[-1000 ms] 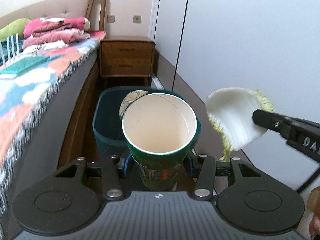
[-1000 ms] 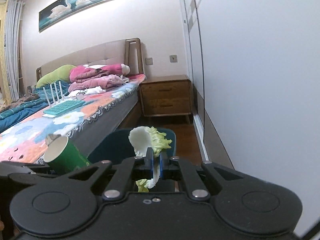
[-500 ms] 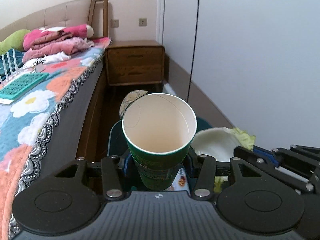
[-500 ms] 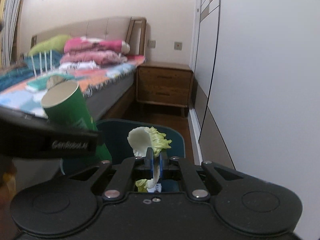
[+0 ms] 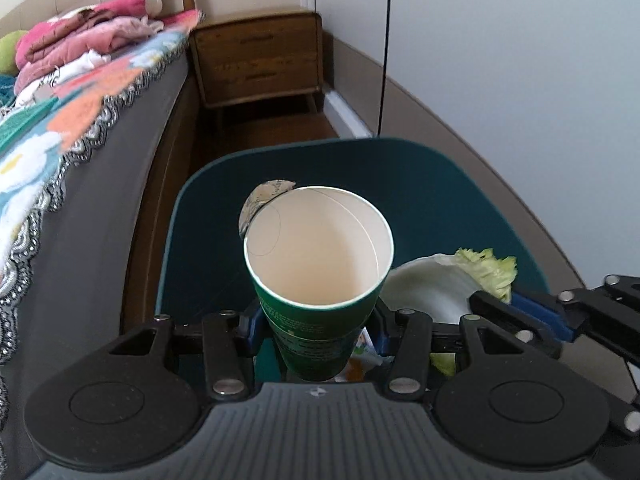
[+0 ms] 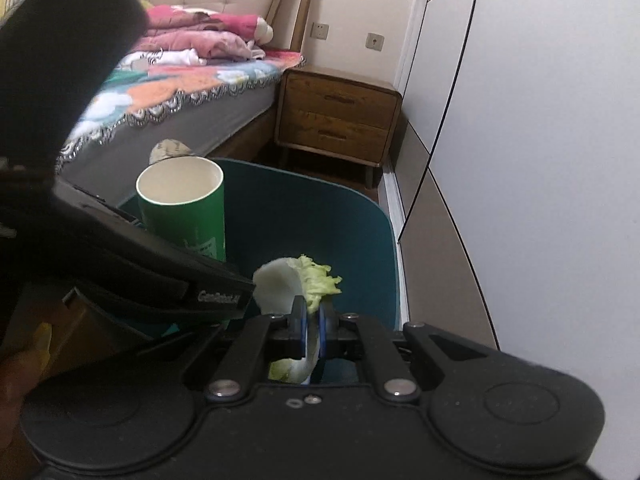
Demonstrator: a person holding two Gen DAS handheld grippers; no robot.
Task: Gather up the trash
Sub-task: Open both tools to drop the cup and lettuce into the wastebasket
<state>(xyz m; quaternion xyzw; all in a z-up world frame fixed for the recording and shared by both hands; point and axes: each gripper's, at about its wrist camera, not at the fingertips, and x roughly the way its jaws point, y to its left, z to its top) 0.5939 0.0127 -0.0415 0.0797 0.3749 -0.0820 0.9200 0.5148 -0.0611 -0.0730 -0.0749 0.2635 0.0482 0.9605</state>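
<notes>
My left gripper is shut on a green paper cup with a peeled-back foil lid, held upright over the open dark teal bin. The cup also shows in the right wrist view. My right gripper is shut on a pale green lettuce leaf and holds it over the same bin. In the left wrist view the leaf sits just right of the cup, with the right gripper beside it. Some wrappers lie inside the bin below the cup.
A bed with a floral cover and folded clothes runs along the left. A wooden nightstand stands behind the bin. White wardrobe doors line the right. The left tool's body fills the left of the right wrist view.
Both grippers have moved forward and down towards the bin, which now fills more of each view. The cup and the leaf now hang over its opening, side by side.
</notes>
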